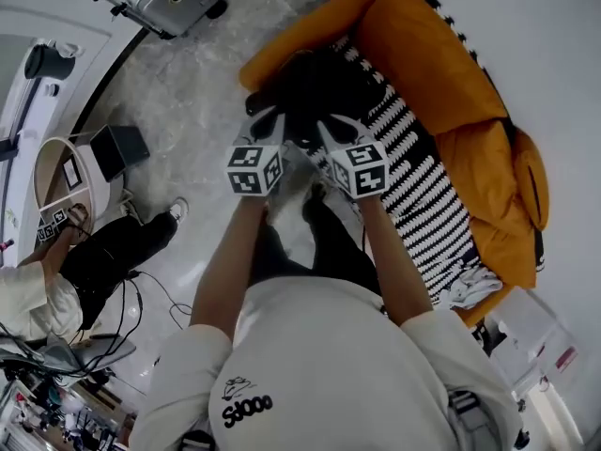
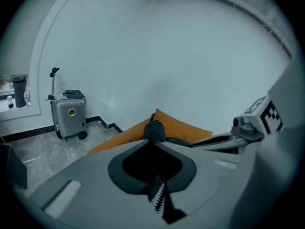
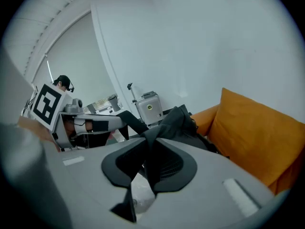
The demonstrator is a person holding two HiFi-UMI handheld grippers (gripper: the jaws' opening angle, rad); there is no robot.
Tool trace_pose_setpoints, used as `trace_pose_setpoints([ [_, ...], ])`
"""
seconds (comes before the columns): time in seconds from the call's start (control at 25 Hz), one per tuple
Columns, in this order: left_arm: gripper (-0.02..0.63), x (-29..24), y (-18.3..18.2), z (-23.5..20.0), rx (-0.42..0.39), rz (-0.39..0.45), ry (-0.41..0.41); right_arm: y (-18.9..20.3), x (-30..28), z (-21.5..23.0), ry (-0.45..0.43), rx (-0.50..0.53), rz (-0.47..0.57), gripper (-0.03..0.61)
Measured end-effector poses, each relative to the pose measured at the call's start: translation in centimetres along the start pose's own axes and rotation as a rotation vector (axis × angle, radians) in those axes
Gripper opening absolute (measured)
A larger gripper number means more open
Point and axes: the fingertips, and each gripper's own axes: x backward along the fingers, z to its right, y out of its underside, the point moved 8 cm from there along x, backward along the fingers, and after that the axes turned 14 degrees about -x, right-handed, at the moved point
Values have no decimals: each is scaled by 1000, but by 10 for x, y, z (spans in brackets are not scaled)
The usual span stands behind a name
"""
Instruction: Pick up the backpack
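Black backpack (image 1: pixel 315 87) sits upper centre of the head view, on the front edge of the orange sofa (image 1: pixel 427 54) next to the striped blanket (image 1: pixel 427 181); can't tell whether its base is off the seat. On the left gripper (image 1: pixel 269 120) the fingers are pinched right together on a thin fold or strap of dark backpack fabric at their tips, centre of the left gripper view. On the right gripper (image 1: pixel 331 125) the fingers are narrow, clamped on a thicker bunch of black cloth that runs up into the bag body, centre of the right gripper view. Handling, as a judgement: soft-sided and floppy with no rigid frame showing, so it should sag and fold between the two hold points rather than lift as a block. Weight unknown since contents aren't visible; it looks slack, so probably light to moderate. Woven fabric should be grippy and not fragile, but a pinch on loose cloth can creep out under load. Best holds are webbing, meaning the top loop or the strap roots, not panel fabric. The main risk is one side slipping and the bag rotating down to the floor (image 1: pixel 188 92).
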Motion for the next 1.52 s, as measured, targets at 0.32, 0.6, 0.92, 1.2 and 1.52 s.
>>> trace_pose_setpoints([
  [0.32, 15, 26, -17, 38, -70, 49, 162, 6, 60, -15, 47, -94, 103, 61],
  [0.6, 15, 54, -30, 48, -128, 76, 229, 13, 93, -39, 71, -136, 182, 60],
  [0.92, 15, 82, -46, 44, -112, 139, 325, 10, 120, -71, 76, -208, 289, 57],
  [1.2, 15, 104, -57, 47, -154, 144, 364, 3, 161, -100, 35, -243, 489, 3],
  [1.52, 14, 131, -34, 55, -100, 135, 525, -20, 227, -124, 145, -37, 568, 3],
])
